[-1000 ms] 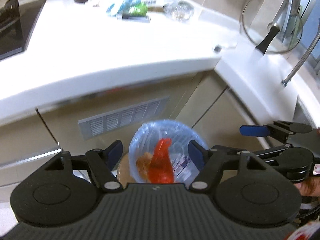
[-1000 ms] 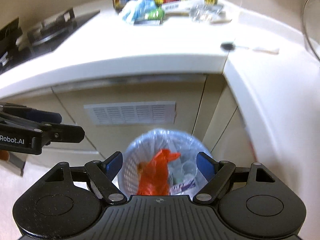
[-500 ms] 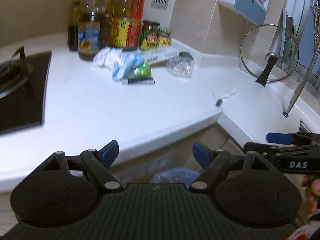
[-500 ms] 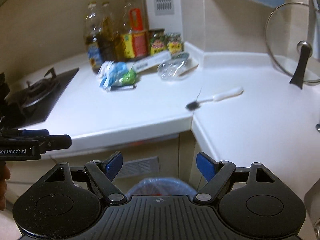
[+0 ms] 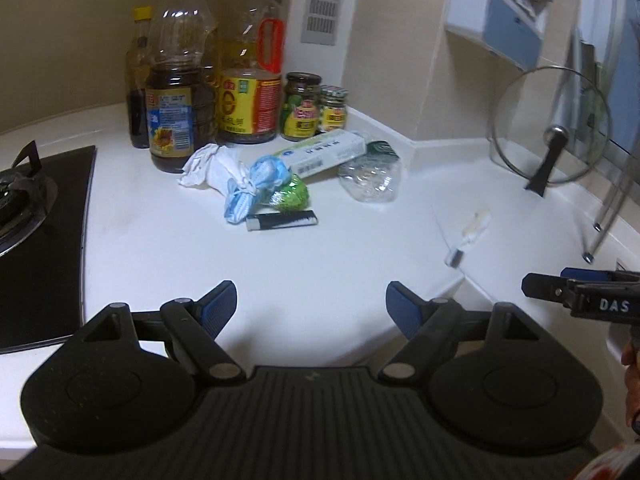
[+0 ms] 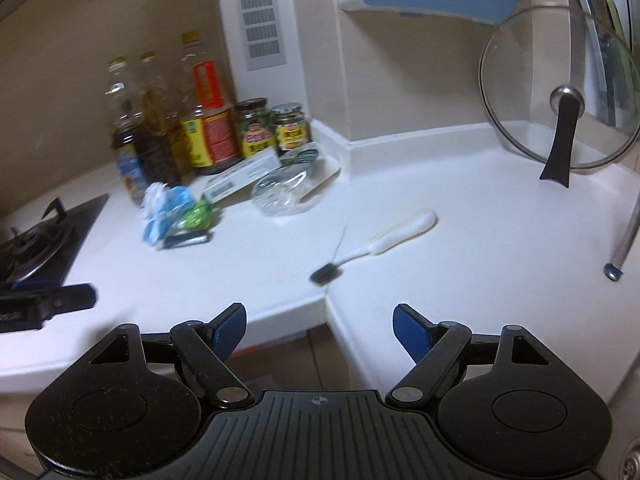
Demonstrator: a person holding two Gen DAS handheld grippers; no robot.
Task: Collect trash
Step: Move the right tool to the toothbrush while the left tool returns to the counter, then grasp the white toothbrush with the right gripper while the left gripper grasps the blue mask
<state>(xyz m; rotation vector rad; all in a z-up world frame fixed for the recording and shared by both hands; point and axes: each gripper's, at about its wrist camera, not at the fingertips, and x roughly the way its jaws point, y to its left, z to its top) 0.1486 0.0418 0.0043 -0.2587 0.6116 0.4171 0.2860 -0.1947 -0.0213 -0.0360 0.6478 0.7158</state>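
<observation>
A heap of trash lies at the back of the white counter (image 5: 320,264): a crumpled white tissue (image 5: 212,168), a blue-white wrapper (image 5: 256,184), a green wrapper (image 5: 290,198), a black-and-white tube (image 5: 282,220), a flat carton (image 5: 326,152) and a crushed clear bottle (image 5: 370,180). A white toothbrush (image 6: 384,240) rests near the counter's inner corner. My left gripper (image 5: 310,300) hovers open and empty over the counter's front, well short of the heap. The right gripper (image 6: 319,320) is open and empty too, above the corner edge just short of the toothbrush.
Oil bottles (image 5: 180,92) and jars (image 5: 302,106) stand against the back wall behind the heap. A gas hob (image 5: 36,216) lies at the left. A glass lid (image 6: 560,92) leans on the right wall. The right gripper's finger (image 5: 560,286) shows at the left view's right edge.
Both grippers have risen from over the blue-lined bin holding an orange bag up to counter height. The bin has dropped out of view and the countertop trash now fills both views.
</observation>
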